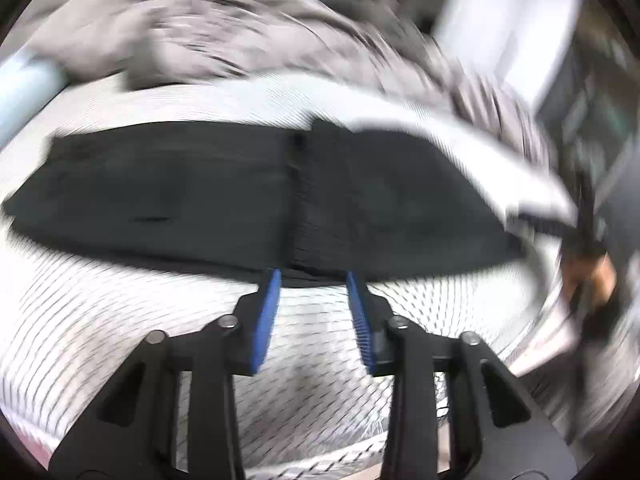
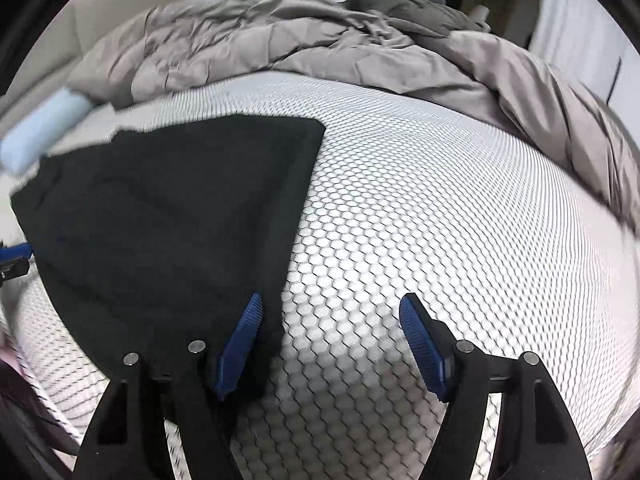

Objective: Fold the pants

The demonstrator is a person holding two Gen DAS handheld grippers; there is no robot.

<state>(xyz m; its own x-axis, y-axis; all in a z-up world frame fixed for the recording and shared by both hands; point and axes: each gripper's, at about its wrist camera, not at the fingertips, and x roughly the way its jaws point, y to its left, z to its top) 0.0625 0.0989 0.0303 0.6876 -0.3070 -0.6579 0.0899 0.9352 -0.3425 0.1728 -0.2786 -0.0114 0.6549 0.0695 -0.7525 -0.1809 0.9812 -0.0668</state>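
In the left wrist view, which is blurred, the black pants (image 1: 256, 196) are seen lying folded on the white patterned mattress (image 1: 120, 320), a seam running across the middle. The left gripper (image 1: 314, 280) is held partly open just at the near edge, nothing being gripped.

In the right wrist view, the pants (image 2: 168, 216) are laid flat as a neat dark shape, a grey duvet (image 2: 320, 44) behind. The right gripper (image 2: 332, 306) is opened wide and empty, one finger over the pants' corner. The folding is judged mostly done; perhaps one more fold is left
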